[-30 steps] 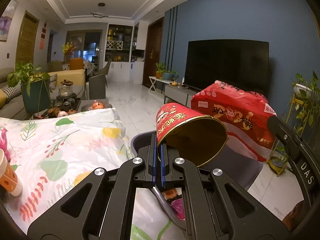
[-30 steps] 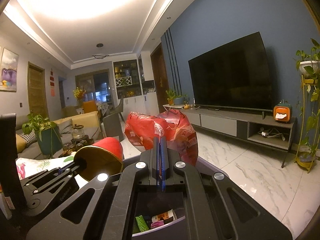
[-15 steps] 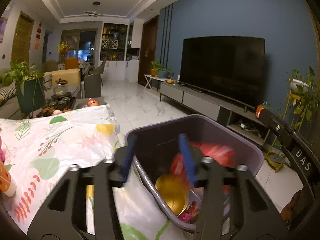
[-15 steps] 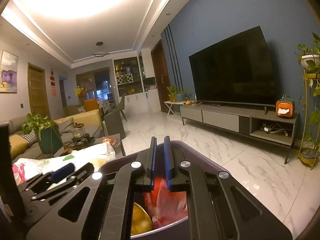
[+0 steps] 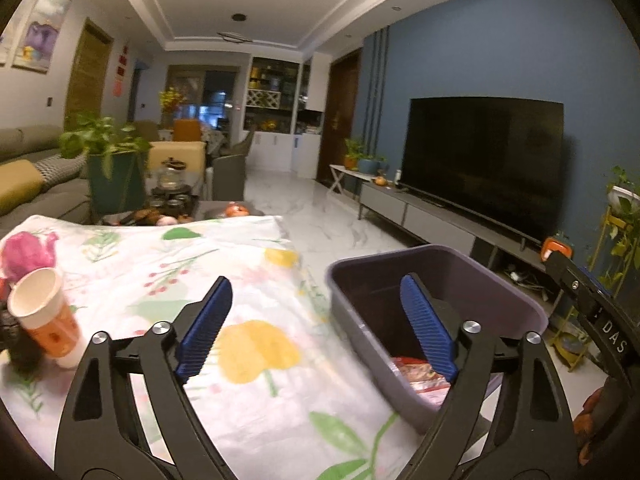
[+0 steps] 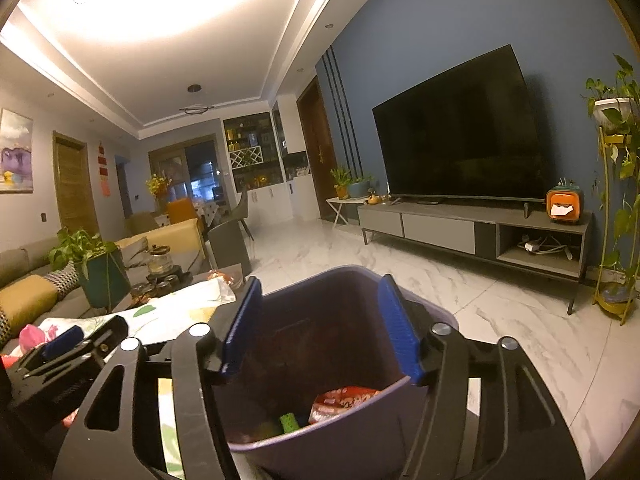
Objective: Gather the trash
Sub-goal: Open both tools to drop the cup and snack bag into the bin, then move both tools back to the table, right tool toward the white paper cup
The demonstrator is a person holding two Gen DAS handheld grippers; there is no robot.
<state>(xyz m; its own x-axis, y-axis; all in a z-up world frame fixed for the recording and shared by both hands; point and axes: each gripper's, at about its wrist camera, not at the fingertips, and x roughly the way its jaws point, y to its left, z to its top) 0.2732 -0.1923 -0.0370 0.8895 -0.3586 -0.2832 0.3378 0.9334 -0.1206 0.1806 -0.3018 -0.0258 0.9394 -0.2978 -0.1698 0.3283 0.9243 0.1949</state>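
Both hand-held grippers, left (image 5: 316, 322) & right (image 6: 320, 326), wide open, empty over bin (image 6: 340, 280) w/ wrappers inside; 1 paper cup (image 5: 44, 312) lower left on worktop (image 5: 248, 280), prob next.

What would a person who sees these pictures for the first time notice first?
First, the purple bin beside the table edge, with a red wrapper lying inside it. The right tool hangs open above the bin, and the left tool is open too, spanning the bin's rim and the floral tablecloth. On the cloth, at far left, stands a paper cup.
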